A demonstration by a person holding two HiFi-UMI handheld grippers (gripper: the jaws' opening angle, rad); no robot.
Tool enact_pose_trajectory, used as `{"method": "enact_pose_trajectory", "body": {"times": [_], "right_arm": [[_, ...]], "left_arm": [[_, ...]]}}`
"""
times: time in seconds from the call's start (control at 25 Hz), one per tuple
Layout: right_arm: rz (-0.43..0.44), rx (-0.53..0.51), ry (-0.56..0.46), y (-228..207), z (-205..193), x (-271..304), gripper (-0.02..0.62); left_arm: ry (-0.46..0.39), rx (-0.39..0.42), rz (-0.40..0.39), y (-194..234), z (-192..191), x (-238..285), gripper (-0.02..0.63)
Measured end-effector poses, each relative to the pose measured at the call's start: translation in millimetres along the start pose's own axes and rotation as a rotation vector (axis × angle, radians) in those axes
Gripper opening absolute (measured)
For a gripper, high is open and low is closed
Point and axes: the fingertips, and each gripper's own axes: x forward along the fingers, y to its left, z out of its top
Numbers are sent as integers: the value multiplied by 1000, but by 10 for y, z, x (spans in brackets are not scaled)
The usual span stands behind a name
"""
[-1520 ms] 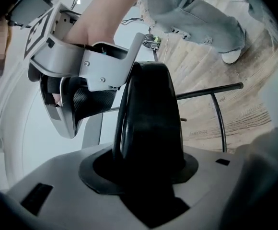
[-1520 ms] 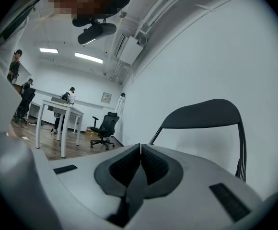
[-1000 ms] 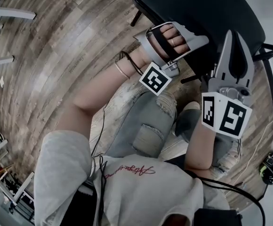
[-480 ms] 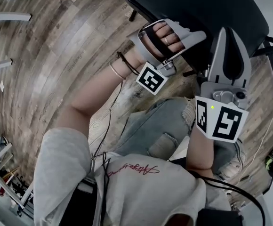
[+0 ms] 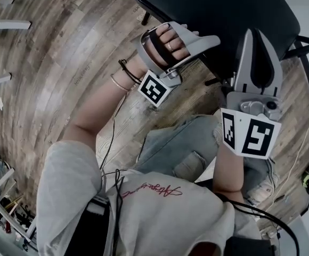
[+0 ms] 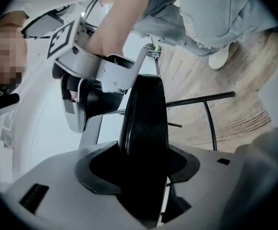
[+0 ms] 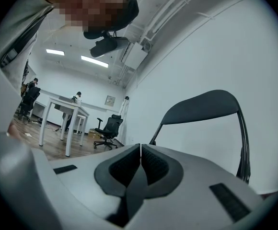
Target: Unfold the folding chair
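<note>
Person's wearing a light grey tee w/ red script running across the chest, ripped faded jeans, thin bracelets on the left wrist. Black cable is trailing down the front. Left gripper & right gripper are sporting grey shells + b/w marker cubes.

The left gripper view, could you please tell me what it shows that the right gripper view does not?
Only the left gripper view: the left gripper closed on the chair's seat, the wooden floor and a shoe. Only the right gripper view: the right gripper shut and empty, the backrest, a white table, an office chair. Both: parts of the same folding chair and the person.
</note>
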Motion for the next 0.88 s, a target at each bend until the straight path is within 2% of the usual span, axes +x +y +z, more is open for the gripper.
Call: {"method": "enact_pose_trajectory", "body": {"times": [0.16, 0.28, 0.32, 0.36, 0.4, 0.48, 0.6, 0.68, 0.72, 0.76, 0.88], "right_arm": [[-20, -11, 0, -103, 14, -24, 20], [-19, -13, -4, -107, 27, -25, 20], [-19, -12, -7, -107, 35, -26, 20], [-20, -7, -10, -107, 44, -23, 20], [-22, -1, -11, -107, 53, -18, 20], [-29, 10, -12, -102, 79, 2, 20], [-46, 2, -21, -121, 147, 63, 20], [-63, -8, -30, -183, 183, 125, 20], [-72, -10, -32, -222, 190, 156, 20], [-79, -11, -31, -260, 190, 186, 20], [-91, -20, -15, -364, 158, 263, 20]], "left_arm": [[-2, -56, -23, -16, -20, -225, 267], [19, -187, -25, 21, -78, -558, 241], [44, -261, 1, 108, -121, -662, 168], [84, -352, 43, 247, -177, -735, 63], [131, -457, 93, 428, -239, -770, 40], [212, -674, 205, 847, -347, -736, 34], [269, -985, 369, 1373, -505, -510, 20], [296, -1202, 440, 1537, -637, -270, 15], [307, -1282, 450, 1568, -690, -130, 15], [314, -1331, 448, 1576, -730, 7, 15], [325, -1391, 417, 1479, -764, 300, 15]]}}
